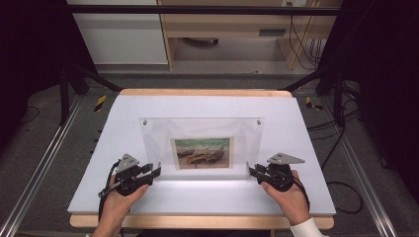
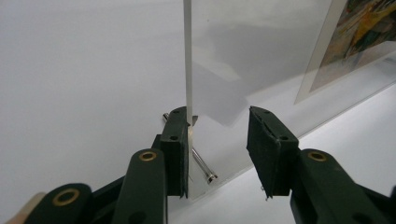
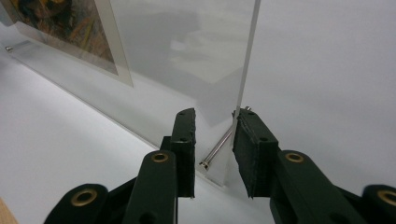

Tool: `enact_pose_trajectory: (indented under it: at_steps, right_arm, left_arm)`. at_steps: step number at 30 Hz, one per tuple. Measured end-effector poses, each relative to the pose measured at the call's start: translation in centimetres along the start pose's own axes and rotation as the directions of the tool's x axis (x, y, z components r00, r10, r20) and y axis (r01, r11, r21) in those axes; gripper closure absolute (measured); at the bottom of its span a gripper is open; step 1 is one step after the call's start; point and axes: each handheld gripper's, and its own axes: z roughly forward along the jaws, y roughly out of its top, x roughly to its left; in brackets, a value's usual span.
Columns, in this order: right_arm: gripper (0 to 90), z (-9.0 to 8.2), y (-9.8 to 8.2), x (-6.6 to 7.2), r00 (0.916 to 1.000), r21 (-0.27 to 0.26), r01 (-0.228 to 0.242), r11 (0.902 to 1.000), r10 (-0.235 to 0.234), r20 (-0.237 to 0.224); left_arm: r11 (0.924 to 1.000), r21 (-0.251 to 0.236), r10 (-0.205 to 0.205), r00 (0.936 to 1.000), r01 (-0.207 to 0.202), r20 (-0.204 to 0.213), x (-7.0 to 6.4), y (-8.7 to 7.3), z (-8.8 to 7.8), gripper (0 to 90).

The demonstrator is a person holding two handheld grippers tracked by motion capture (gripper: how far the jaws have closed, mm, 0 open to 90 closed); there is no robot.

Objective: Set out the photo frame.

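With the clear acrylic picture frame [image 1: 202, 147] standing upright mid-table, keep the left gripper [image 1: 150, 171] and right gripper [image 1: 254, 171], both spread astride its near lower corners, level before closing evenly.

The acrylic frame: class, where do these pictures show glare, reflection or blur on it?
High view: the acrylic frame looks hazy, with a bright strip at its foot. Left gripper view: soft grey reflections in the pane; the print is blurred. Right gripper view: similar reflections.
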Motion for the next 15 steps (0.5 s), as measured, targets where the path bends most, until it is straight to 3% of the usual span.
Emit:
enact_pose_trajectory:
  at_steps: [15]
  right_arm:
    - [69.5,-0.06,-0.24,0.07,1.0000,0.006,0.004,1.0000,-0.004,-0.002]
  left_arm:
    - [1.0000,0.005,0.009,1.0000,-0.009,-0.004,-0.29,-0.22,-0.08,58.4]
